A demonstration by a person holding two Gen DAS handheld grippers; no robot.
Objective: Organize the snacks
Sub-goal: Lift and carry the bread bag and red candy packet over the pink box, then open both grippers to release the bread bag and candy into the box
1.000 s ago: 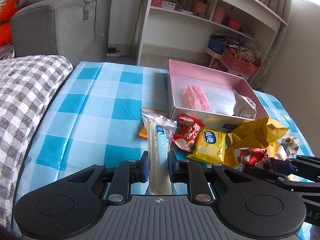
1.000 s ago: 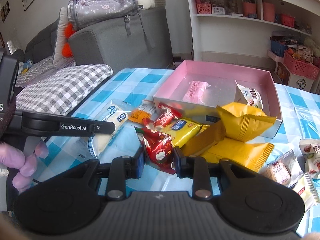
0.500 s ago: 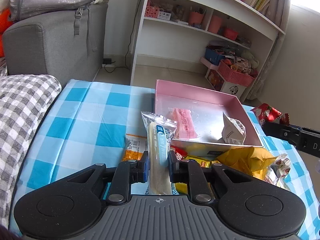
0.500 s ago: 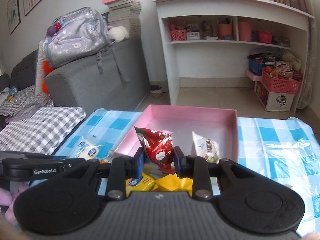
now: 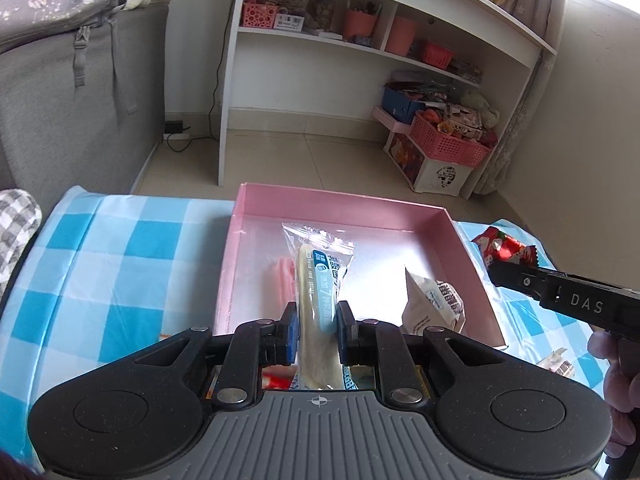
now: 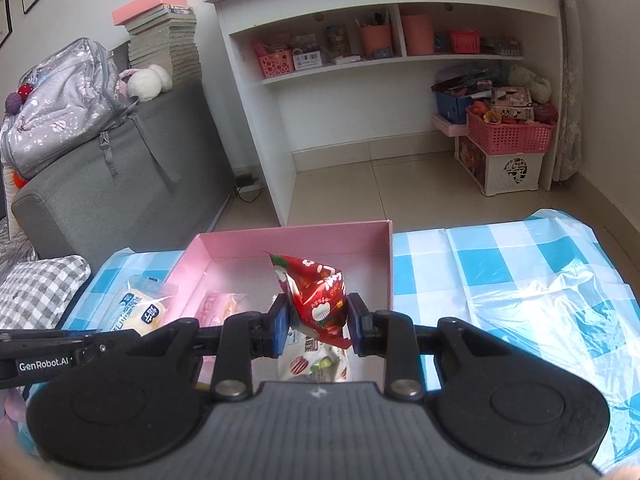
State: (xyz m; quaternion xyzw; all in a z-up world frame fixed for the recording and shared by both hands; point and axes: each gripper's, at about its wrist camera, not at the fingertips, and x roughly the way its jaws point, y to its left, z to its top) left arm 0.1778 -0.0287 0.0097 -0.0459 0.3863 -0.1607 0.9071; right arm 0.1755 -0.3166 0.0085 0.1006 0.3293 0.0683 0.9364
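My left gripper is shut on a long clear packet with a pale bread stick and a blue label, held over the pink box. Under it in the box lie a pink wrapped snack and a white pouch. My right gripper is shut on a red snack packet, above the same pink box. In the left wrist view the red snack packet hangs at the box's right edge. In the right wrist view the bread packet shows at the box's left wall.
The box stands on a table with a blue and white checked cloth. A clear plastic bag lies on the cloth right of the box. A grey sofa and a white shelf unit stand beyond the table.
Both grippers have carried their packets forward from the snack pile at the table's near side to over the pink box. The pile has dropped out of view.
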